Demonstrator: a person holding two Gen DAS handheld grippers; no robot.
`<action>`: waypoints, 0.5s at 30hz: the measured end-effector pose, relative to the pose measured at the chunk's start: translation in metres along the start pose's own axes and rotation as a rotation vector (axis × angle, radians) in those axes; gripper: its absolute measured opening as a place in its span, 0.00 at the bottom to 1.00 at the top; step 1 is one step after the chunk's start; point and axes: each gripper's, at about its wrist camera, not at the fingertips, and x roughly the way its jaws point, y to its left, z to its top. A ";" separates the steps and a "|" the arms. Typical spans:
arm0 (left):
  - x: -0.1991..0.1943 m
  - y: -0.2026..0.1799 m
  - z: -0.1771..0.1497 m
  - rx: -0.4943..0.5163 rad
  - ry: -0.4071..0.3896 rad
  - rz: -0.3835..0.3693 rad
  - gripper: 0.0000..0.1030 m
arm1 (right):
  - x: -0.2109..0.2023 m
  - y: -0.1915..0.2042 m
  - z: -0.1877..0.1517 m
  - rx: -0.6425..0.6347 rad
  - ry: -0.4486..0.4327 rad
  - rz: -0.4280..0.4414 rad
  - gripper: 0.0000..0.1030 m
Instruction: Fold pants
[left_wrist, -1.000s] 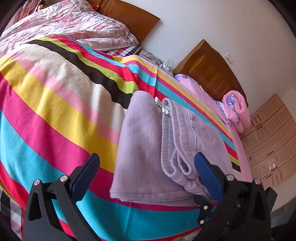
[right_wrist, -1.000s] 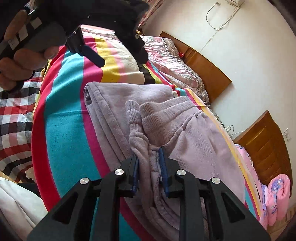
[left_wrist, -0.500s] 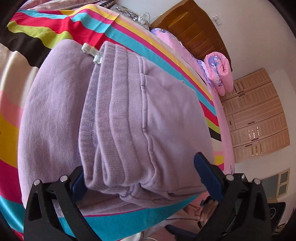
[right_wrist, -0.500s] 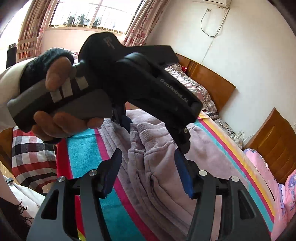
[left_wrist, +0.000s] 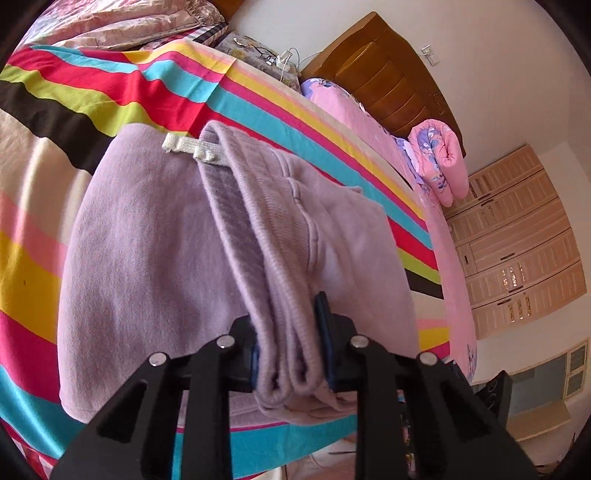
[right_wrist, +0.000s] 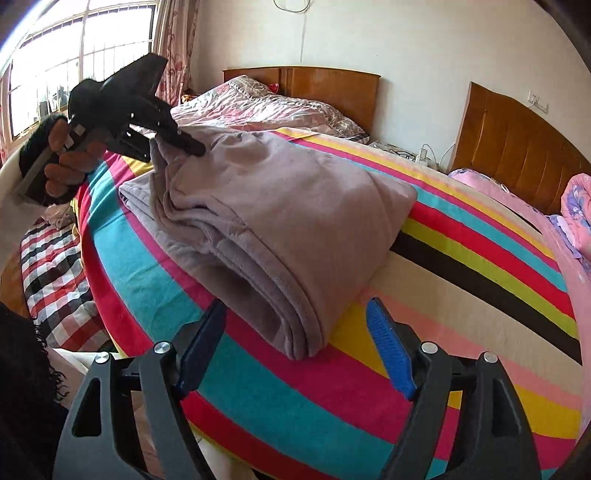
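Lilac sweatpants (left_wrist: 155, 266) lie folded on a striped bedspread (left_wrist: 110, 85), with a white drawstring (left_wrist: 192, 149) at the far end. My left gripper (left_wrist: 290, 350) is shut on the ribbed waistband edge and lifts it a little. In the right wrist view the pants (right_wrist: 295, 206) lie as a folded stack, and the left gripper (right_wrist: 173, 146) pinches their far corner. My right gripper (right_wrist: 295, 343) is open and empty, just in front of the near folded edge, apart from the cloth.
The striped bedspread (right_wrist: 461, 280) covers the bed. A pink quilt (right_wrist: 266, 107) and wooden headboard (right_wrist: 325, 83) are behind. A second bed with a rolled pink blanket (left_wrist: 439, 155) stands to the right. A checked cloth (right_wrist: 51, 266) hangs at the left.
My left gripper closed on the waistband edge. My right gripper let go of the pants, opened, and pulled back to the near edge of the stack.
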 end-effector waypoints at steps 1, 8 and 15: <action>-0.006 -0.009 0.003 0.012 -0.017 -0.015 0.22 | 0.006 0.002 -0.003 -0.001 0.001 -0.016 0.73; -0.066 -0.069 0.018 0.121 -0.136 -0.117 0.19 | 0.041 0.005 0.004 0.045 0.032 -0.153 0.73; -0.098 0.049 -0.007 -0.074 -0.188 0.013 0.19 | 0.041 0.017 0.004 0.014 0.035 -0.237 0.75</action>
